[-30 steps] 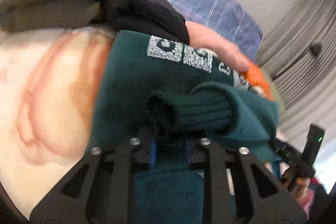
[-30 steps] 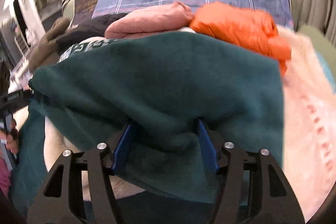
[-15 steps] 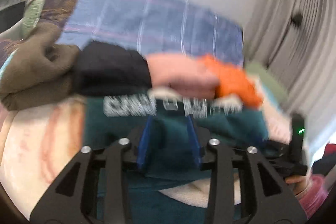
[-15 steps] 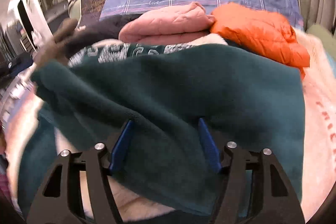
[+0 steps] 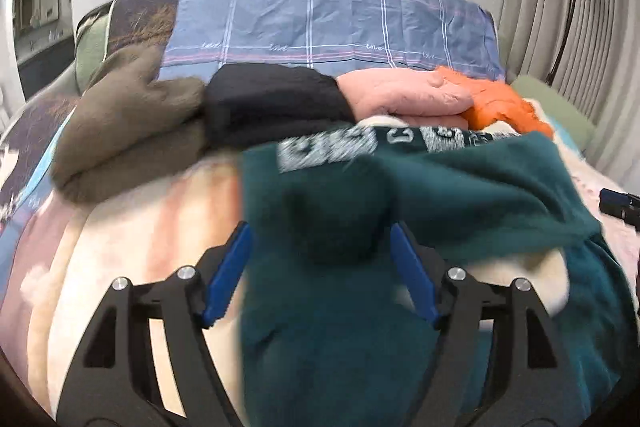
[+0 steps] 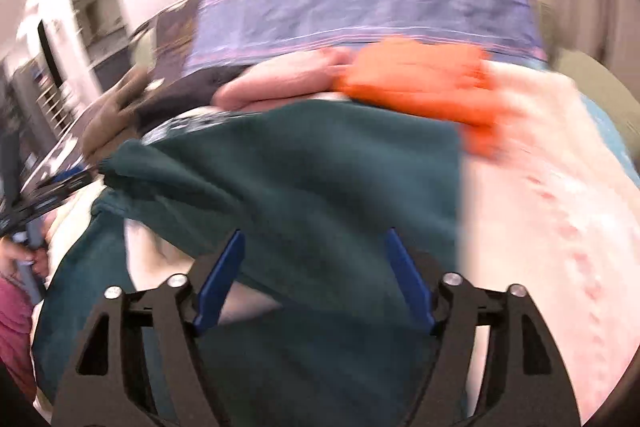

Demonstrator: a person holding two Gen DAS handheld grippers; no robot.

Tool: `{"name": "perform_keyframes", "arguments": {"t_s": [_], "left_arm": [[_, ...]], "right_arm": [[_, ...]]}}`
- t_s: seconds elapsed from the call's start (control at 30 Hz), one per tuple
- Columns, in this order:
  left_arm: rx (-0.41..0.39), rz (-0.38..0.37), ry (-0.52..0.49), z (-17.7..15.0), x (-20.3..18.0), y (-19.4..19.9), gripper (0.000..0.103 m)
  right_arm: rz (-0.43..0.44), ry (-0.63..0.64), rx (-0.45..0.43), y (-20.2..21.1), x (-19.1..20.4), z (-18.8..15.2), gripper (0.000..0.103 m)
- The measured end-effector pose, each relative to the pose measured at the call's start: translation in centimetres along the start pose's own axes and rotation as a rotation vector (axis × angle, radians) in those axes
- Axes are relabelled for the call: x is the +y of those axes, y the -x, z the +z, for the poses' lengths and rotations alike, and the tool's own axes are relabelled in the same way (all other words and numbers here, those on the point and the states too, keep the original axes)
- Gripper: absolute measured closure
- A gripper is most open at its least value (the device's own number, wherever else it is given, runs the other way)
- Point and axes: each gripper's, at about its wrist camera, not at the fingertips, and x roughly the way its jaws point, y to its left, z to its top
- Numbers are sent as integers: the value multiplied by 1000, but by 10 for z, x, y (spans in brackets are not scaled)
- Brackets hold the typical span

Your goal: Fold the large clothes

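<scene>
The dark green sweatshirt (image 5: 460, 187) lay on a pale pink and cream blanket (image 5: 132, 235) spread over the bed, just in front of a row of folded garments. It was a thick, fleecy piece with a band of white block lettering (image 5: 332, 147) across the part nearest that row, too blurred to read. One ribbed cuff (image 6: 116, 163) of a sleeve lay across the body of the garment, and a cream lining showed where the cloth gaped open. Its right-hand edge ran straight against the blanket.

The left tongs (image 5: 320, 267) stood released, having just been opening; green cloth lay between the blue pads, which did not press on it. The right tongs (image 6: 312, 271) were likewise released and had just been opening, with the sweatshirt's fabric in the gap but not squeezed.

Behind the sweatshirt sat a brown garment (image 5: 124, 131), a black garment (image 5: 272, 99), a pink jacket (image 5: 404, 95) and an orange jacket (image 5: 500, 103), with a blue checked pillow (image 5: 332, 23) beyond them.
</scene>
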Motion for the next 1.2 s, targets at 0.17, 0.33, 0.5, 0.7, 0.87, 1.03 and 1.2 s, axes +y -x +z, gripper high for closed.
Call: {"name": "perform_keyframes", "arguments": {"t_s": [0.17, 0.33, 0.5, 0.7, 0.87, 1.03, 1.2], "left_arm": [[222, -63, 96, -75, 48, 23, 26], [300, -168, 56, -128, 38, 46, 26], [313, -266, 6, -146, 10, 63, 26], [303, -292, 31, -168, 0, 84, 26], [285, -340, 62, -185, -5, 106, 27], [290, -350, 75, -183, -13, 91, 27], [238, -294, 137, -173, -14, 107, 80]], "right_arm": [[-5, -232, 89, 42, -83, -63, 26], [111, -350, 150, 60, -98, -125, 26], [169, -332, 165, 64, -73, -150, 26], [214, -307, 166, 83, -49, -182, 27], [299, -371, 132, 111, -44, -207, 34], [315, -350, 153, 99, -34, -204, 34], [268, -357, 110, 109, -26, -194, 82]]}}
